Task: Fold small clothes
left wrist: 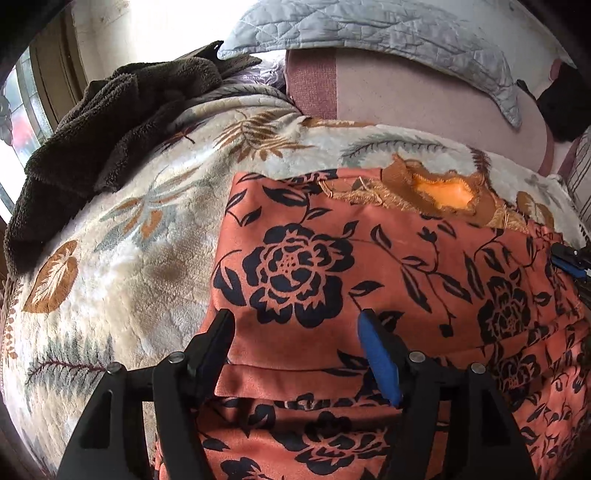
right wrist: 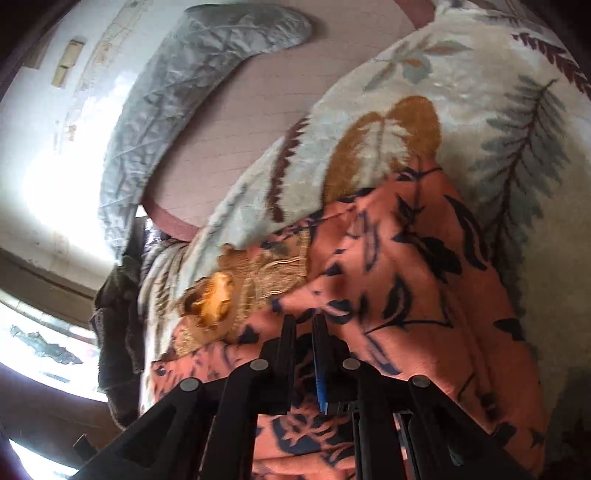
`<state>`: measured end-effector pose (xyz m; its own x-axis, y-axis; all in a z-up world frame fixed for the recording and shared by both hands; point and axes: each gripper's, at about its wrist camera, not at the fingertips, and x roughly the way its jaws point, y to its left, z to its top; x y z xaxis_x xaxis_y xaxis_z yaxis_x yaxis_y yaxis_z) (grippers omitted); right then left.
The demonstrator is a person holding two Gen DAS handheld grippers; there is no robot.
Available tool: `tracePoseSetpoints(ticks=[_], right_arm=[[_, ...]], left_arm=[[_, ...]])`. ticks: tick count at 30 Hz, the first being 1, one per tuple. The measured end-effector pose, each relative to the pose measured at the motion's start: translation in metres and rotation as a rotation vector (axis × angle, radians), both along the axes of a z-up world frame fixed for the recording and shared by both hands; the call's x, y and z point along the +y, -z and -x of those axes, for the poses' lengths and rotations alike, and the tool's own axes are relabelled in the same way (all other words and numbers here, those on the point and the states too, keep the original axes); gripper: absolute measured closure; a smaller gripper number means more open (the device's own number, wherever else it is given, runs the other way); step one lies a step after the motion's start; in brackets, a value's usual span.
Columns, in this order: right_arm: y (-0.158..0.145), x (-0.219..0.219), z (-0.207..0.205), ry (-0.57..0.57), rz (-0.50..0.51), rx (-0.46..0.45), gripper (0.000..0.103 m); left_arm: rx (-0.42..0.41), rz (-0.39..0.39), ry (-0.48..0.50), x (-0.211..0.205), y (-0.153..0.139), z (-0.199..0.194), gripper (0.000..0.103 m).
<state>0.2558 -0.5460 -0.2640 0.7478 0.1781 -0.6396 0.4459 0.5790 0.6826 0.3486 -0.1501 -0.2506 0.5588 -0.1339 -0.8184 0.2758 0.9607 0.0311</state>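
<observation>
- My left gripper (left wrist: 295, 332) stands released, its black and blue fingers apart with the garment's folded edge lying between them and neither pad pressing on it.
- My right gripper (right wrist: 303, 325) is clenched, the fingers nearly together; it seems to pinch a ridge of the cloth, since the fabric rises towards the tips, though motion blur keeps me from being certain.
- The orange floral garment (left wrist: 332, 258) lies in the lower centre and right of the left view, spread on the leaf-print blanket (left wrist: 129, 221).
- One fold looks done: a doubled layer with a clean hem runs across the bottom of the left view, and the top edge is fairly straight.
- The right side is not settled, I judge: in the right view the cloth is bunched and lifted rather than flat, so that side is still to be laid over and smoothed.
- A lace-trimmed neckline with a yellow lining (left wrist: 443, 192) shows at the garment's upper right edge in the left view; it will need tucking within the final shape.
- A brown fleece cloth (left wrist: 92, 140) sits heaped at the upper left, well apart from the garment.
- A grey quilted cover (left wrist: 369, 33) lies across the top, over a pink sheet (left wrist: 406, 96).
- Nothing stands on the garment itself; the soft, uneven blanket beneath is the main hindrance to a crisp fold.
</observation>
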Motion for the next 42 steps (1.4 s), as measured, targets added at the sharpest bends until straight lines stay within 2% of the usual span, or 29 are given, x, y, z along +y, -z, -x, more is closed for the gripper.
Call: tracePoseSetpoints(ticks=[2,4,6,7,8,12,13,15,16,17,18,20,21,23,27,32,35,37,42], right_arm=[[-0.011,0.019,-0.002,-0.072,-0.002,-0.048,0.091],[-0.007,0.039,-0.008,-0.15,-0.03,-0.047,0.091],[0.011,0.057,-0.017,-0.223,-0.068,0.046,0.083],[0.02,0.066,-0.019,-0.256,-0.057,0.111,0.083],[0.024,0.071,-0.018,-0.268,-0.042,0.135,0.082],[0.0,0.076,-0.004,-0.253,0.008,0.106,0.081],[-0.006,0.078,-0.001,-0.251,0.026,0.082,0.081],[-0.004,0.079,0.002,-0.248,0.066,0.093,0.072],[0.006,0.077,0.001,-0.243,0.071,0.134,0.061],[0.016,0.075,-0.001,-0.252,0.045,0.151,0.06],[0.016,0.073,0.003,-0.245,0.036,0.133,0.06],[0.003,0.068,0.01,-0.226,0.018,0.132,0.06],[-0.008,0.066,0.02,-0.208,0.014,0.094,0.06],[-0.031,0.061,0.048,-0.176,0.035,0.013,0.049],[-0.057,0.048,0.118,-0.132,0.063,-0.056,0.046],[-0.059,0.039,0.205,-0.082,0.104,-0.042,0.042],[-0.055,0.038,0.244,-0.069,0.104,-0.02,0.042],[-0.048,0.037,0.268,-0.057,0.089,-0.001,0.042],[-0.031,0.033,0.297,-0.032,0.005,0.033,0.041]], left_arm=[[-0.005,0.028,-0.01,0.001,-0.003,0.0,0.033],[0.031,-0.016,-0.014,-0.001,0.006,-0.002,0.033],[0.073,-0.096,-0.008,-0.005,0.021,-0.004,0.031],[0.054,-0.108,-0.007,-0.006,0.02,-0.002,0.03],[0.051,-0.112,-0.006,-0.007,0.018,0.0,0.03],[0.006,-0.005,0.001,-0.001,-0.004,0.009,0.03],[-0.003,-0.005,-0.001,0.0,-0.006,0.01,0.03],[0.009,-0.056,0.003,-0.003,0.002,0.009,0.03],[0.039,-0.093,0.002,-0.004,0.011,0.006,0.03],[0.067,-0.107,0.005,-0.005,0.02,0.004,0.03],[0.061,-0.1,0.006,-0.004,0.02,0.005,0.03],[0.047,-0.072,0.007,0.0,0.009,0.008,0.03],[0.026,-0.038,0.012,0.005,0.0,0.011,0.03],[-0.016,0.0,0.006,0.018,-0.014,0.019,0.03],[-0.07,0.043,-0.003,0.056,-0.033,0.049,0.03],[-0.126,0.03,-0.046,0.111,-0.044,0.103,0.027],[-0.143,0.007,-0.108,0.143,-0.043,0.141,0.019],[-0.114,0.037,-0.126,0.166,-0.037,0.165,0.017],[0.057,0.089,-0.166,0.211,-0.003,0.202,0.017]])
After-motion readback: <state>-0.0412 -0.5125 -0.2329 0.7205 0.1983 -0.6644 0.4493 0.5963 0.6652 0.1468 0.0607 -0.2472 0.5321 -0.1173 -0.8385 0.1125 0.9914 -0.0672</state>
